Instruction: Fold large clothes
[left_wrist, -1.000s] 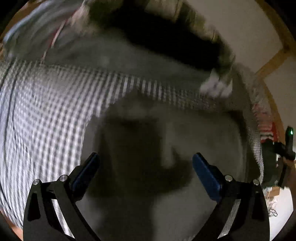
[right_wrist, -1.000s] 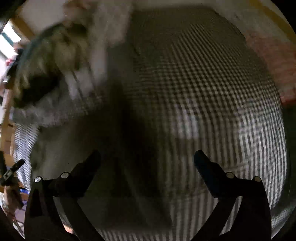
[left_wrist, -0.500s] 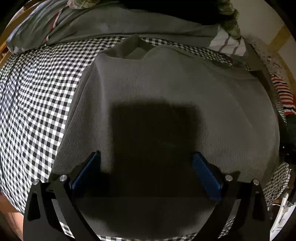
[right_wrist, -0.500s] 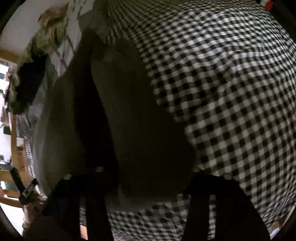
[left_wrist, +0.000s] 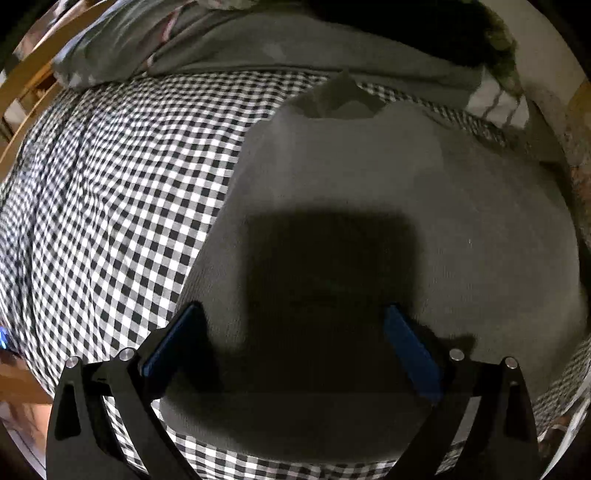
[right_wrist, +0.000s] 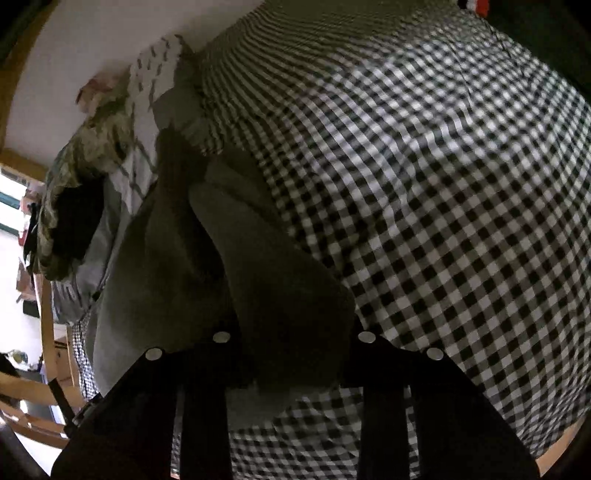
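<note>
**Grey garment flat on checked bedspread**

Blue-padded fingers (left_wrist: 410, 350) of the left gripper (left_wrist: 291, 325) stand wide apart, nothing between them, hovering over the near part of the grey garment (left_wrist: 388, 184). Its square shadow falls on the cloth just ahead. Garment lies spread on the black-and-white checked bedspread (left_wrist: 110, 206), neck opening at the far end.

Right gripper (right_wrist: 295, 350) — dark, low over the bed; its finger bases sit either side of a folded edge of the grey garment (right_wrist: 266, 258), tips hidden, so I cannot tell whether it grips. Checked bedspread (right_wrist: 443, 184) fills the right of that view.

Farther off: grey pillow (left_wrist: 110, 55) and a wooden bed frame (left_wrist: 33, 77) at far left; a heap of mottled and dark clothes (right_wrist: 74, 192) by the wall.
</note>
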